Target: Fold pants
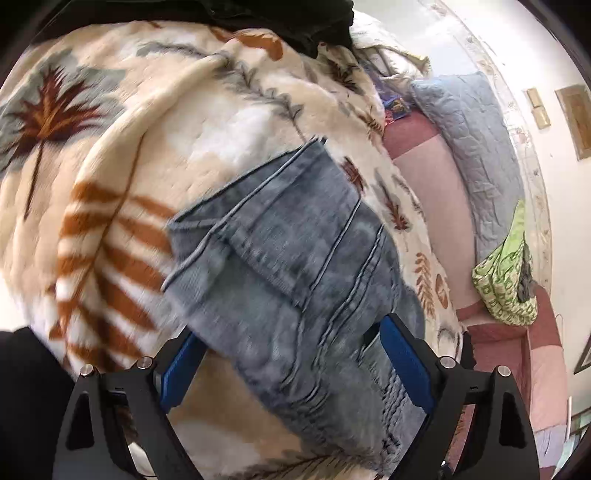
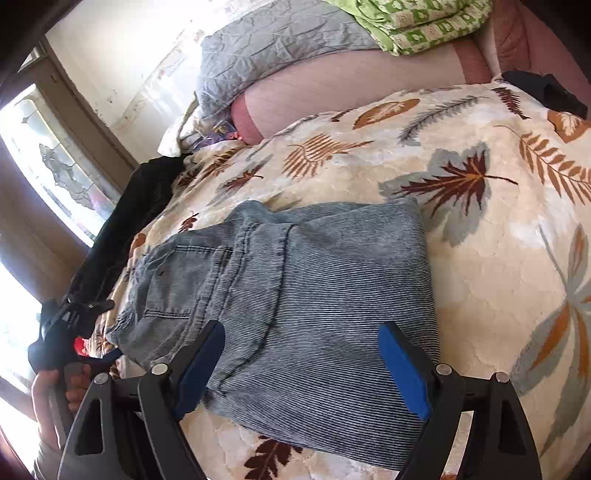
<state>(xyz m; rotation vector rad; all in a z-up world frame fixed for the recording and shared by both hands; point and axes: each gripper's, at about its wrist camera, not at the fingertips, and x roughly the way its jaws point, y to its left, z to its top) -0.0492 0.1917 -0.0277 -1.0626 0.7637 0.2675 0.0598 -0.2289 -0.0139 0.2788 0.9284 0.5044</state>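
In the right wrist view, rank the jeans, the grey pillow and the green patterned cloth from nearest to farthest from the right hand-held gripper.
1. Jeans: folded on the leaf blanket, right before the right hand-held gripper, between its open fingers.
2. Grey pillow: beyond the blanket, upper left.
3. Green patterned cloth: top edge, behind the pillow.

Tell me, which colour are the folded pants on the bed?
The pants are faded blue-grey denim with fine ribbing, clearest in the right wrist view.

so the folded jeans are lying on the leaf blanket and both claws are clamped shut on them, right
Not quite. The folded jeans do lie on the leaf blanket, but both claws are open: the right claw in the right wrist view, the left claw in the left wrist view.
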